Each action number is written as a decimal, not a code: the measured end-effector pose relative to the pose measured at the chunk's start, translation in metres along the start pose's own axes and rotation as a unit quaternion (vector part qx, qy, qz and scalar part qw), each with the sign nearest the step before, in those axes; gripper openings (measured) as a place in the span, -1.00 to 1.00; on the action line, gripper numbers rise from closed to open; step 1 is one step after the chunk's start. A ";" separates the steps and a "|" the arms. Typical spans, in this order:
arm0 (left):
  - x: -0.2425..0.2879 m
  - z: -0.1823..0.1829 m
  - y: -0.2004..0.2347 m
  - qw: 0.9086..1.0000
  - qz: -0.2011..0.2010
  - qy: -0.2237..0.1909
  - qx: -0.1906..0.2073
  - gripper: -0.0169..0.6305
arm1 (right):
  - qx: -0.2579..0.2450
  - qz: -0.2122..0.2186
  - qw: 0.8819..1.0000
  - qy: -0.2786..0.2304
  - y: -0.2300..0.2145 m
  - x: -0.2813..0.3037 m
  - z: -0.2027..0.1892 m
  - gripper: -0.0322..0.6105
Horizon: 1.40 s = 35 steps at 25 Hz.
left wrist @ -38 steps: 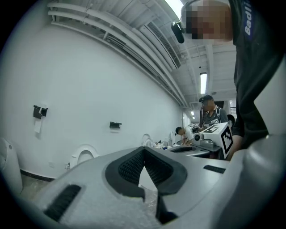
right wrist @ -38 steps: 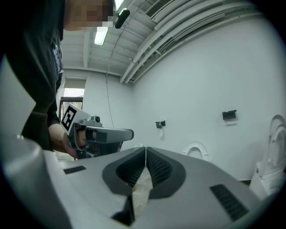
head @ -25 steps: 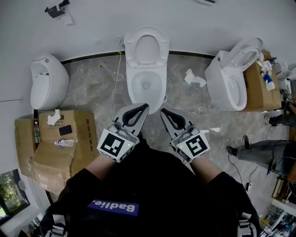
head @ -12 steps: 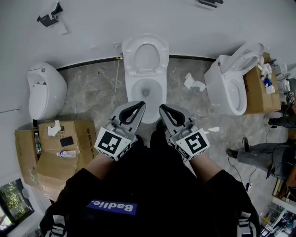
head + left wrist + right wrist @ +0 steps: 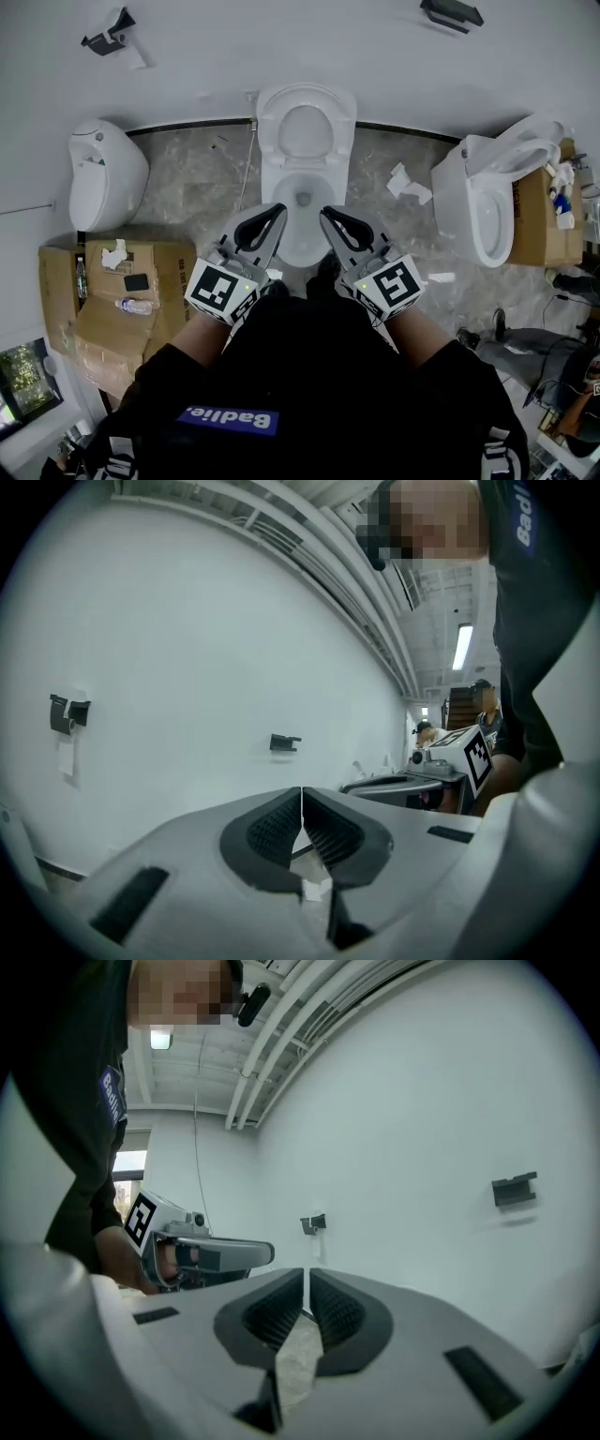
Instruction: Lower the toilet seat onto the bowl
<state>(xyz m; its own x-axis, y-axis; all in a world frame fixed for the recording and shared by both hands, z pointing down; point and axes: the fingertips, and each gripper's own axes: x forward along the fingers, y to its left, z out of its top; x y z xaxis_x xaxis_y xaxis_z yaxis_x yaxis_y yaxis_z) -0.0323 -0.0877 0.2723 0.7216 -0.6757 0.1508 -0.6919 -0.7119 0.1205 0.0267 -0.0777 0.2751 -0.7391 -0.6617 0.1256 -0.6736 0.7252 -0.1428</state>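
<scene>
- Closer in than a second ago: left tool (image 5: 277, 210) and right tool (image 5: 326, 215) now out over the front of the toilet bowl (image 5: 302, 248), no longer short of its rim.
- Pinched tight on the left tool (image 5: 301, 794), pads meeting, nothing caught between, only wall and floor beyond.
- Same story on the right tool (image 5: 307, 1277): the barest sliver between the pads, nothing gripped.
- No opening or closing over that second, just the step forward.
- Toilet seat (image 5: 307, 129) straight ahead of both tools, beyond the tips, standing up at the wall end of the bowl; untouched and well apart from either tool.
- No change in the seat either: up a second ago, up now.
- Tools side by side, tips angled toward each other, seat roughly centred ahead of the gap between them.
- Out past the left tool's outer side: a closed white toilet (image 5: 105, 176) and cardboard boxes (image 5: 112, 281).
- Out past the right tool's outer side: another toilet (image 5: 487, 202) with its own seat up, and crumpled tissue (image 5: 409, 184) on the floor nearer in.
- Meaning for the task: approach only, lowering not begun.
- Likely next: a reach further ahead and up to the seat's top edge, a nudge with shut tips, then a slow, guided drop; otherwise, risk of a slam onto the bowl.
</scene>
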 end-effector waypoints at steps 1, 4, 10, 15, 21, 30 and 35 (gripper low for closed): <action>0.007 0.002 0.003 1.000 0.007 0.000 -0.005 -0.89 | 0.004 0.005 1.000 0.002 -0.008 0.002 0.000 -0.80; 0.030 0.004 0.013 1.000 0.026 -0.005 -0.008 -0.89 | 0.012 0.021 1.000 0.006 -0.029 0.011 -0.002 -0.80; 0.059 -0.019 0.039 0.999 0.044 -0.003 -0.019 -0.89 | 0.017 0.027 0.999 0.045 -0.057 0.027 -0.020 -0.80; 0.073 -0.031 0.057 0.999 0.029 0.007 -0.018 -0.89 | 0.023 0.004 0.999 0.035 -0.075 0.047 -0.027 -0.79; 0.092 -0.037 0.089 1.000 0.019 0.007 -0.017 -0.72 | 0.023 -0.015 0.998 0.049 -0.095 0.074 -0.039 -0.64; 0.116 -0.055 0.124 1.000 0.010 0.025 0.003 -0.65 | 0.015 -0.050 0.996 0.073 -0.136 0.101 -0.060 -0.51; 0.135 -0.070 0.149 0.999 0.012 0.038 0.014 -0.63 | 0.000 -0.068 0.994 0.090 -0.170 0.119 -0.075 -0.47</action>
<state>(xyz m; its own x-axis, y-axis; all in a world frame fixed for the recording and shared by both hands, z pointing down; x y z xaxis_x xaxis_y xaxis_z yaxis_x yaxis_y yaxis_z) -0.0396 -0.2718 0.3791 0.6995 -0.6777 0.2267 -0.7078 -0.7008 0.0890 0.0529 -0.2658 0.3882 -0.6294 -0.7092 0.3176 -0.7676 0.6310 -0.1120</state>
